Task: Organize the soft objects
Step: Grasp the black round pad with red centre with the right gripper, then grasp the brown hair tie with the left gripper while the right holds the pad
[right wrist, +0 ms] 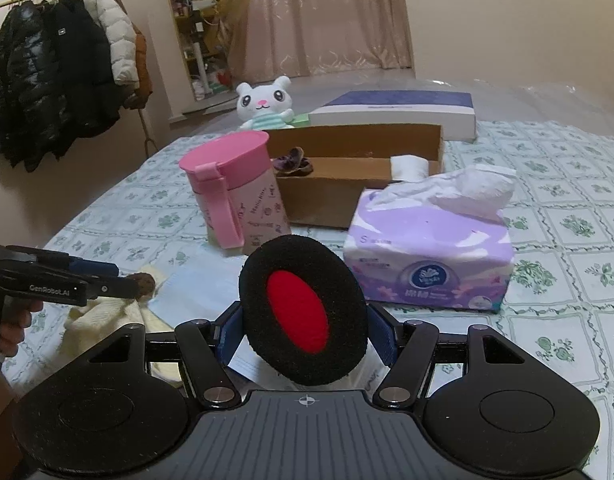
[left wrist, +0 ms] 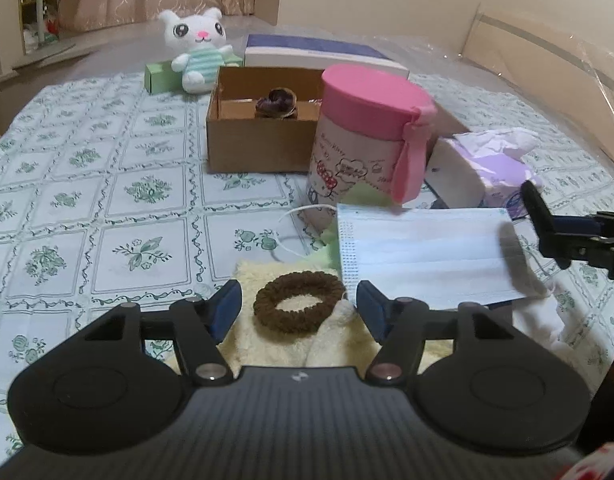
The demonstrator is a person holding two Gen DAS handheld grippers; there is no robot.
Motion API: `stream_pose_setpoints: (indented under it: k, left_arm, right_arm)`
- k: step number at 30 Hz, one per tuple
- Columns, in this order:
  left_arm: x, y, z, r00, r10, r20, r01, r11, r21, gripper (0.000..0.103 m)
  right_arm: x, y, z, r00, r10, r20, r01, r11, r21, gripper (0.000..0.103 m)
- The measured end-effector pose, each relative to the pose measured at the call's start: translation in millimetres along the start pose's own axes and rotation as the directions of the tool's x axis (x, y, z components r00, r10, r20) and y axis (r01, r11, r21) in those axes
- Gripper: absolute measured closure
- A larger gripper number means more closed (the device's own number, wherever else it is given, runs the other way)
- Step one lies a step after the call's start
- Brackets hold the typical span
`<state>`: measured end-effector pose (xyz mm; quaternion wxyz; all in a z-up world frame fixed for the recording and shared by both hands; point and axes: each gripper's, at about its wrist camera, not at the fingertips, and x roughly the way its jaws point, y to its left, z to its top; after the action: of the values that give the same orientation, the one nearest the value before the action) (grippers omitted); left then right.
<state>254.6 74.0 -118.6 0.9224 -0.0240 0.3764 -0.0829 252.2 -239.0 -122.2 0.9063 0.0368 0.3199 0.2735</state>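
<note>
Here, fuzzy brown hair tie, ring-shaped.

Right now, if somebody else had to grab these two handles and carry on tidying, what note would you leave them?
Left gripper: jaws open, either side of the brown hair tie lying on the cream fluffy cloth; not gripped.
Right gripper: jaws closed on the black pad with a red centre, held off the table.
Cardboard box: already holds a purple scrunchie and a white roll.
Left out: hair tie, cloth, face mask, plush cat behind the box.
Probably next: drop the pad in the box, then pick up the hair tie.
</note>
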Motion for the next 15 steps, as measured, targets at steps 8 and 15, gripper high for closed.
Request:
stream_pose_setpoints:
  k: [8,15]
  left_arm:
    - [21,8,3,0.997,-0.031,-0.064,0.027,0.997,-0.071,0.042]
    - [24,5,5,0.997,-0.01,-0.08,0.004,0.997,-0.078,0.048]
  right_arm:
    - [2,-6,-3,1.0,-0.016,-0.003,0.016,1.0,0.017,0.039]
    - [3,-9,-6,1.0,-0.028,-0.014,0.028,0.999,0.021,0.039]
